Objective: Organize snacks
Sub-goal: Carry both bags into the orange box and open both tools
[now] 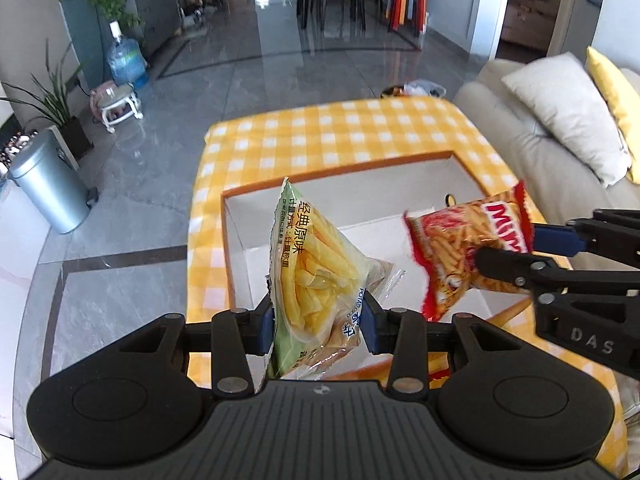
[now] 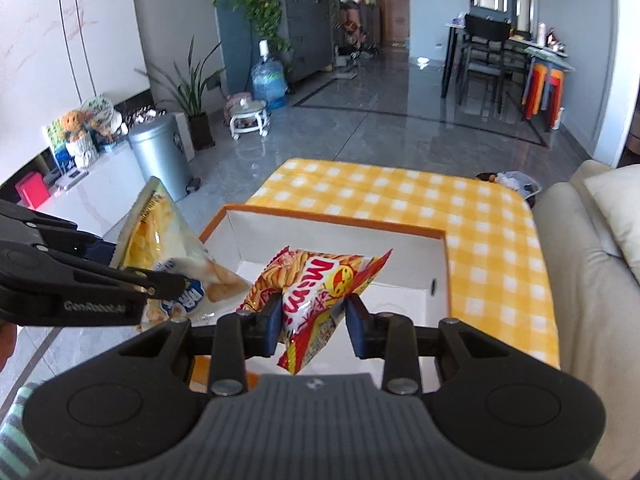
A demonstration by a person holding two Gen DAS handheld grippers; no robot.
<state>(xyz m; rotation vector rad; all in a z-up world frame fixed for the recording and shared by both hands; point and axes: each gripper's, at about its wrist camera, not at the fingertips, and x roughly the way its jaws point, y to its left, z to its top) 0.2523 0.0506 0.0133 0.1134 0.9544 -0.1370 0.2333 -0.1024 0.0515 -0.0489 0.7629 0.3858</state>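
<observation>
At the centre of the left wrist view, a green-and-yellow potato stick bag is pinched between the blue pads of the left gripper and held upright over the white box. At centre frame in the right wrist view, a red snack packet is clamped by the right gripper above the same orange-rimmed box. The box is seen resting on a yellow checked tablecloth, with a beige sofa at the right edge.
</observation>
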